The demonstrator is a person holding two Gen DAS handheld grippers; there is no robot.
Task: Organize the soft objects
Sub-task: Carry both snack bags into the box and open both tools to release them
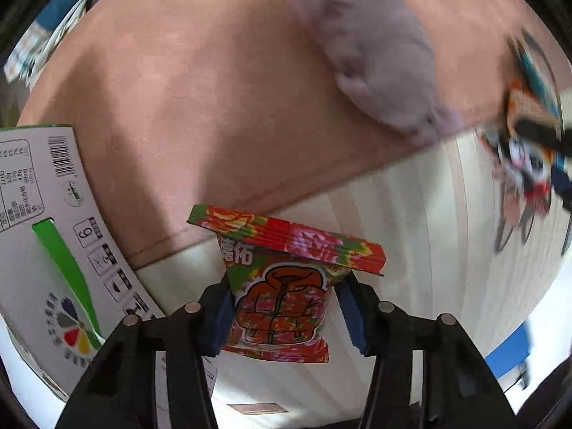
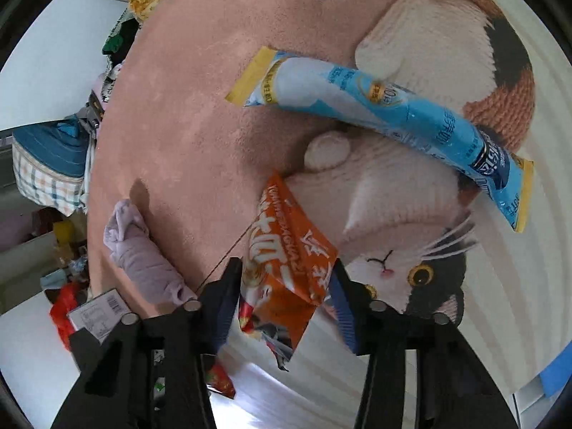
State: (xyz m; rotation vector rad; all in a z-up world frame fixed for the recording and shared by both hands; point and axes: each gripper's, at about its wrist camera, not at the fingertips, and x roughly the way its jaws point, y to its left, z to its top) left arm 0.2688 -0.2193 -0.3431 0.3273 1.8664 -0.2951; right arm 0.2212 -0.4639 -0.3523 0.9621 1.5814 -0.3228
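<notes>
Grippers each pinch a light, crinkly packet mid-body: left gripper (image 1: 282,316) a floral packet (image 1: 282,286), right gripper (image 2: 286,304) an orange packet (image 2: 286,271), both likely slippery.

In the left wrist view a motion-blurred orange pack (image 1: 529,132) near the right edge cannot be read. The white box (image 1: 46,250) is cut off at the left edge. In the right wrist view the gripper (image 2: 286,296) hides the orange pack's (image 2: 286,268) lower end, and the cat cushion (image 2: 429,214) hides part of the blue tube (image 2: 393,107).

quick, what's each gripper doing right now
Left gripper: closed on the red floral packet.
Right gripper: closed on the orange packet.
</notes>
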